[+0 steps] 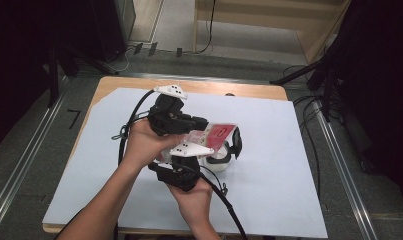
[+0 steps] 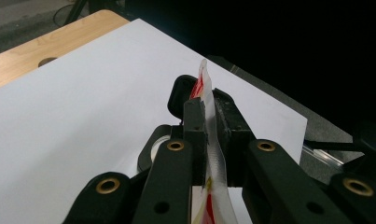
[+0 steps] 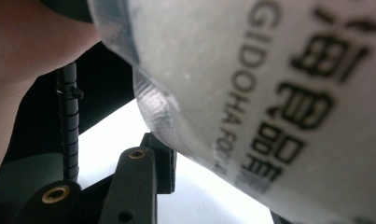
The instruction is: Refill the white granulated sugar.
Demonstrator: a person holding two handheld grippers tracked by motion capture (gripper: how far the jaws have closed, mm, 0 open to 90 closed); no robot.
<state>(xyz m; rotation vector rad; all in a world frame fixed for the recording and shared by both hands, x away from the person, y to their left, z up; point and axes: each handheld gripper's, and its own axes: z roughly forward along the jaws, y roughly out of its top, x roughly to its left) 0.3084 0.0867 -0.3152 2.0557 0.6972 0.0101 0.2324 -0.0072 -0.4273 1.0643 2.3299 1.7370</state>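
Red-and-white packet (image 1: 216, 136), glossy crinkly plastic with black print, held above the white sheet (image 1: 289, 165) mid-table. Left gripper (image 2: 206, 126) pinches its thin sealed edge; right gripper (image 1: 209, 152), at six o'clock, clamps its body.

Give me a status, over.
Left claw shut on the red-and-white food packet edge. Right claw at the packet's other side, grip unclear. Black-and-white roll underneath. Nothing in the way.

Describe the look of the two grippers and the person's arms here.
Both grippers, left gripper and right gripper, are black with brass-coloured pivot rivets. Each carries a white, black-dotted three-cornered plate and trails a black cable. The forearms show no sleeves.
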